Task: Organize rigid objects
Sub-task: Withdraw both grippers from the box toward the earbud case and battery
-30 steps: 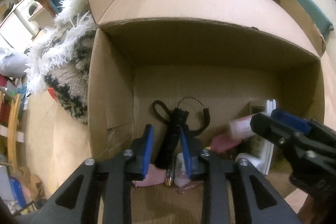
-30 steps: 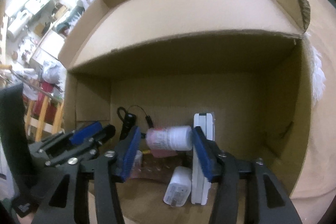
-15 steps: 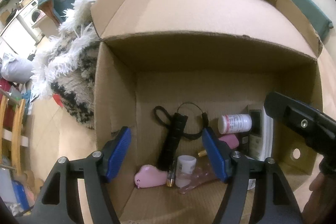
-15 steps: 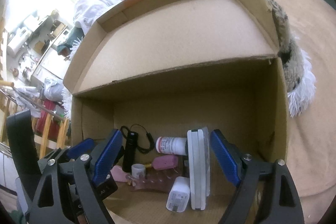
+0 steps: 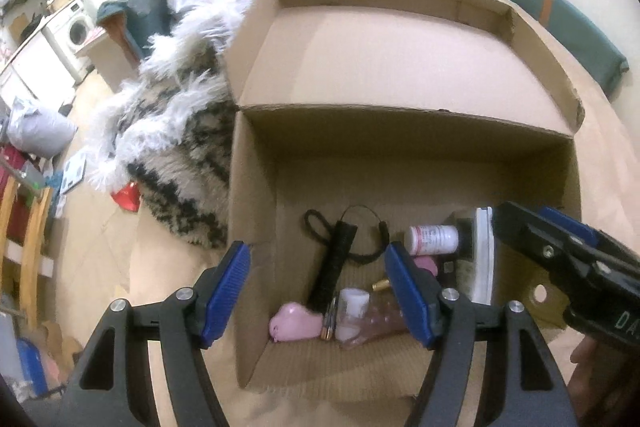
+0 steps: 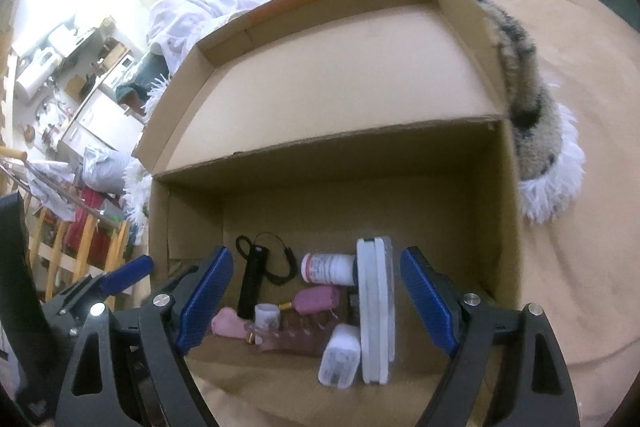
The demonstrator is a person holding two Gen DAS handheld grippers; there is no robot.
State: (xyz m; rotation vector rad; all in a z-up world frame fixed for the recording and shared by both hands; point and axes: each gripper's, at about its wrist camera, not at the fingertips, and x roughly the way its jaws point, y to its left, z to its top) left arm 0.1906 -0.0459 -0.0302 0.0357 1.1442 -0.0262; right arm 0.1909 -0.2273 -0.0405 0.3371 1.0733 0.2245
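Rigid objects lie gathered on the floor of a large open brown cardboard box (image 6: 496,211) that rests on a tan bed cover (image 6: 580,75), with a shaggy white-and-black throw (image 5: 176,131) against its outer wall. Largest of the contents is a flat white slab-shaped device (image 6: 375,311) standing on its long edge, long axis running from the near wall toward the far wall. A black cylindrical torch with a wrist cord (image 5: 335,267) lies roughly parallel to it, on the left side. Between the two, a white pill bottle with a pink label (image 6: 329,269) lies on its side, its long axis crosswise, its end touching the slab. Nearer the viewer sit a white plug-in charger (image 6: 339,361), a pink oval case (image 6: 316,299), a pink heart-shaped piece (image 5: 295,323) and a small white-capped jar (image 5: 353,303).

The right claw (image 6: 316,301), jaws wide and empty, hangs above the box directly over the bottle and the slab, and is the nearer to both. The left claw (image 5: 322,297), jaws also apart and holding nothing, hangs over the torch and the pink pieces. Neither touches any object. Judged from this layout, both claws have released their loads; any further adjustment to the slab falls to the right claw, approaching across its thin width.
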